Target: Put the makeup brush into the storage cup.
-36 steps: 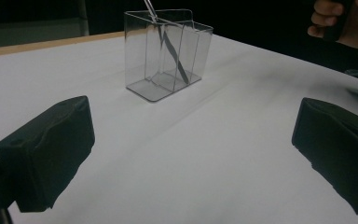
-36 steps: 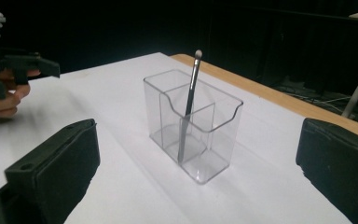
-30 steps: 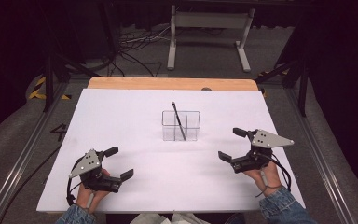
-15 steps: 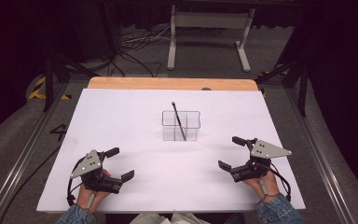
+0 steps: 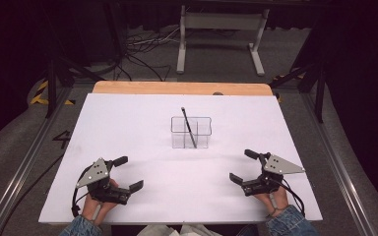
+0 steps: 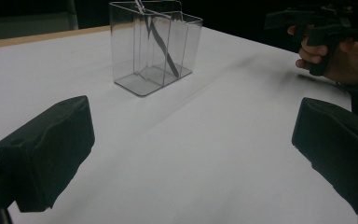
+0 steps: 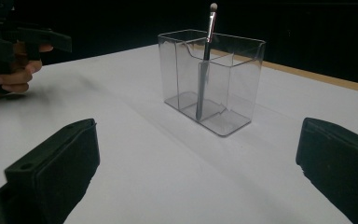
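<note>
While both tongs rest low on the white surface [image 5: 142,123], near the person's edge of it, the clear organizer [image 5: 191,132] stands in the middle, farther from the person and roughly between the two. The left tongs [image 5: 123,172] are near the left corner and the right tongs [image 5: 243,167] near the right one, both well apart from the organizer. Each pair has its jaws spread wide and holds nothing.

From the high view the organizer is small, and the brush [image 5: 188,127] in it looks like a thin dark stick that leans. The right gripper view shows more: the organizer [image 7: 211,79] has inner walls that divide it into compartments, and the brush [image 7: 205,65] stands nearly upright in one of them, with a rounded pale tip above the rim (its lower end touches the bottom). In this view the left tongs [image 7: 16,39] appear far off at the upper left, with fingers [image 7: 14,77] around the handle.

The left gripper view shows the organizer [image 6: 154,44] from the other side, where the brush [image 6: 158,44] leans across a divider and its top is cut off by the picture edge. The right tongs [image 6: 317,21] are at the upper right there, in a hand [image 6: 349,58]
</note>
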### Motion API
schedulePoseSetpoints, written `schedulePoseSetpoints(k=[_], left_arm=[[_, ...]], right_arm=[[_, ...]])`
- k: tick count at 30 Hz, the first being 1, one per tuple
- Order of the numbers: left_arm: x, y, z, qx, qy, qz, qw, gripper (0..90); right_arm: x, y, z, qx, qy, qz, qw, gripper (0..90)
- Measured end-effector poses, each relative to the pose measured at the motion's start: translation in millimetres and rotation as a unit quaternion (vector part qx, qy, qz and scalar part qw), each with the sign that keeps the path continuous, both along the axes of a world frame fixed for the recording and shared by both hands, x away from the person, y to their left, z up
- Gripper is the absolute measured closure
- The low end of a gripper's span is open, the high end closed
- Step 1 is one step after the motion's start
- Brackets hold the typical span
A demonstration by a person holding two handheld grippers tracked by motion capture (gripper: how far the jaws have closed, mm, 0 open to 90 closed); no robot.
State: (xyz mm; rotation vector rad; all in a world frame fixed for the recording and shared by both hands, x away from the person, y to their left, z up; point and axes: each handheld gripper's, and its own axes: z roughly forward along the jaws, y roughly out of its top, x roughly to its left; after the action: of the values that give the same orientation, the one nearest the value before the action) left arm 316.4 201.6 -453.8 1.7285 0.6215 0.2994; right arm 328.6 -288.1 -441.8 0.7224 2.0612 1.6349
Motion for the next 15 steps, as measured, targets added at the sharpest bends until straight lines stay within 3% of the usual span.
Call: schedulePoseSetpoints(k=[3,7,15], left_arm=[[1.0,1.3,0.2,0.000,-0.006,0.001,1.0000,0.0],[1.3,2.2,-0.9,-0.009,0.003,0.005,0.9999,0.0],[2.0,2.1,-1.9,-0.011,-0.002,0.007,0.9999,0.0]], right_arm=[[-1.1,-0.3,-4.4,0.008,0.003,0.002,1.0000,0.0],[-0.2,0.6,-12.2,-0.002,0.022,0.011,0.9997,0.0],[-1.8,2.5,-14.9,-0.008,0.017,0.006,0.9998,0.0]])
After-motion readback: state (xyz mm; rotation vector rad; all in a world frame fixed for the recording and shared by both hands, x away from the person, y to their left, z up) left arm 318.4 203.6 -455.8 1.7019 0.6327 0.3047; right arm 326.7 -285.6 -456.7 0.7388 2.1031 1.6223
